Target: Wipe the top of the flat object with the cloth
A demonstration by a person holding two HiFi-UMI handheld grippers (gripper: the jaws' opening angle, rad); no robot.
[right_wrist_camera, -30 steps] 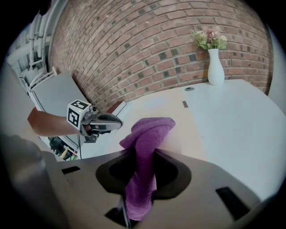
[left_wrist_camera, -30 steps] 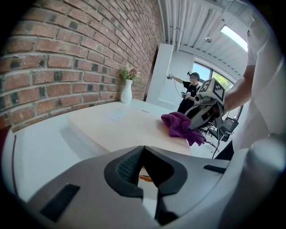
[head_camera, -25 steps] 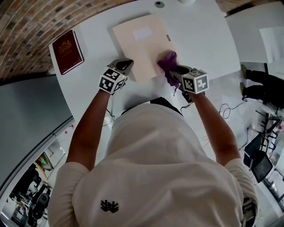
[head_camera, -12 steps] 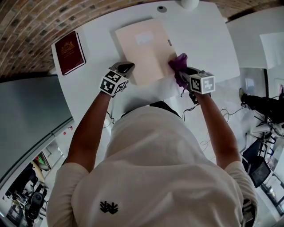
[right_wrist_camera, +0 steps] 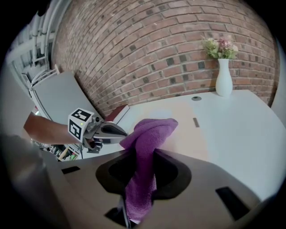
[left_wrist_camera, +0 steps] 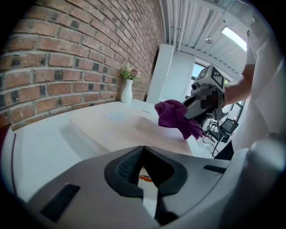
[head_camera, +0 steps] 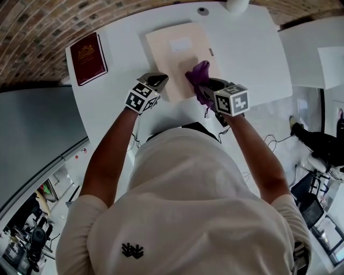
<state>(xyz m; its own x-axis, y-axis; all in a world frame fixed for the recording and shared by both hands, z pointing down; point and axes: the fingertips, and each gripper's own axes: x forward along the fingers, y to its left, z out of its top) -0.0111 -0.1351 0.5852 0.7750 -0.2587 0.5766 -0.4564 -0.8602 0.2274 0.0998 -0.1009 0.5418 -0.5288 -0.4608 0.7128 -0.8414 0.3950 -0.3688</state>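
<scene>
A flat beige object [head_camera: 177,51] lies on the white table [head_camera: 247,48]. My right gripper [head_camera: 204,86] is shut on a purple cloth [head_camera: 198,74], whose bunched end rests on the object's near right part. In the right gripper view the cloth [right_wrist_camera: 147,134] hangs between the jaws over the beige surface [right_wrist_camera: 187,129]. My left gripper [head_camera: 159,80] is shut, its tip at the object's near left edge. In the left gripper view the cloth [left_wrist_camera: 174,117] sits on the beige top [left_wrist_camera: 111,132] to the right ahead.
A dark red book [head_camera: 88,58] lies at the table's left. A white vase with flowers [right_wrist_camera: 223,74] stands at the far edge, near a round grommet [head_camera: 202,10]. The brick wall [right_wrist_camera: 152,49] runs behind. Chairs and cables sit on the floor at the right.
The right gripper carried the cloth out to the object's right edge, then back left onto its near right part. The left gripper kept its place at the near left edge.
</scene>
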